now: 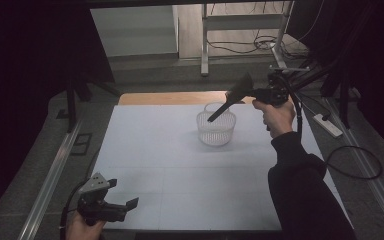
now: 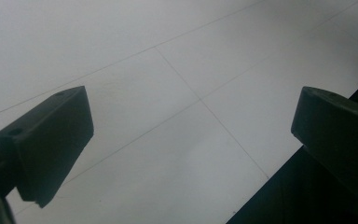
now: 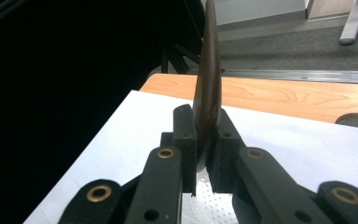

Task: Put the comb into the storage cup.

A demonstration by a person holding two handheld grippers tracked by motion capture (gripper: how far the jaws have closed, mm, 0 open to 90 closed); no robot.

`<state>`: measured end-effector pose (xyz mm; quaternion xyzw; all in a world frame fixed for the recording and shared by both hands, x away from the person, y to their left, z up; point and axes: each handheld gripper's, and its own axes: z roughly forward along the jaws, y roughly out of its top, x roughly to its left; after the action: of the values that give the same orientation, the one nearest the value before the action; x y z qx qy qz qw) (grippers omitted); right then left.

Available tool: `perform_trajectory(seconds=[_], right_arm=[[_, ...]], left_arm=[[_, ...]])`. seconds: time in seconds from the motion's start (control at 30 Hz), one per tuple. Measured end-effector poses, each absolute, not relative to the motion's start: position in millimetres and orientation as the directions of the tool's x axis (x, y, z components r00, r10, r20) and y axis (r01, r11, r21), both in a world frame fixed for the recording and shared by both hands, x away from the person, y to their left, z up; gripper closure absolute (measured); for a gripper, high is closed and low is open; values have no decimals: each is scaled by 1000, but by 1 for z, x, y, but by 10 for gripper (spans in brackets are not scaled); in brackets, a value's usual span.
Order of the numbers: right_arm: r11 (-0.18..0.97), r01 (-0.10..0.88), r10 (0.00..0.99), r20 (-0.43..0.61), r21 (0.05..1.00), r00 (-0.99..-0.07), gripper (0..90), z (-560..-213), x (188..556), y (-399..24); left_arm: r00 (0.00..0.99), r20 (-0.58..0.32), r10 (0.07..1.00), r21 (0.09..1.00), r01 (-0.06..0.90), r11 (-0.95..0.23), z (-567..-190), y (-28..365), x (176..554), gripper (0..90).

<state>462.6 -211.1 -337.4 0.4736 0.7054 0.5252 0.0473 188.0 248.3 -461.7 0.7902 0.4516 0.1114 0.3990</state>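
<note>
High view: a white desk [image 1: 180, 190] in a dim room. Near its far edge stands a small white perforated basket [image 1: 216, 129]. The right gripper [image 1: 250, 95], held in a person's hand, hangs above and just right of the basket. It clamps a dark spatula-like utensil [image 1: 230, 102] by its broad end, and the thin handle slants down so that its tip is over the basket's mouth; whether it touches the rim cannot be told. The left gripper [image 1: 122, 205] rests at the near left corner of the desk, well apart from the basket, jaws spread with nothing between them.

Left gripper view: two black jaws stand wide apart over bare white desk surface, at its dark edge.

Right gripper view: the jaws are closed on the utensil [image 3: 207, 93], seen edge-on and rising straight up between the pads. A patch of the basket's white mesh [image 3: 205, 205] shows below.

Risk: the grip sits on a thin, curved edge, so the utensil could pivot or slip. If the handle catches the rim on lowering, the light basket would likely tip or slide.
</note>
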Motion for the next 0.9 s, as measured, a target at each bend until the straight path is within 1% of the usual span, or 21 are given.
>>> perform_trajectory(seconds=[0.2, 0.9], right_arm=[[24, 622, 731, 411, 782, -545, 835, -344, 465, -206], [54, 664, 732, 423, 746, -534, 835, -381, 472, -195]], left_arm=[[568, -184, 802, 731, 625, -275, -462, 248, 188, 0], [566, -188, 803, 724, 632, -276, -462, 248, 189, 0]])
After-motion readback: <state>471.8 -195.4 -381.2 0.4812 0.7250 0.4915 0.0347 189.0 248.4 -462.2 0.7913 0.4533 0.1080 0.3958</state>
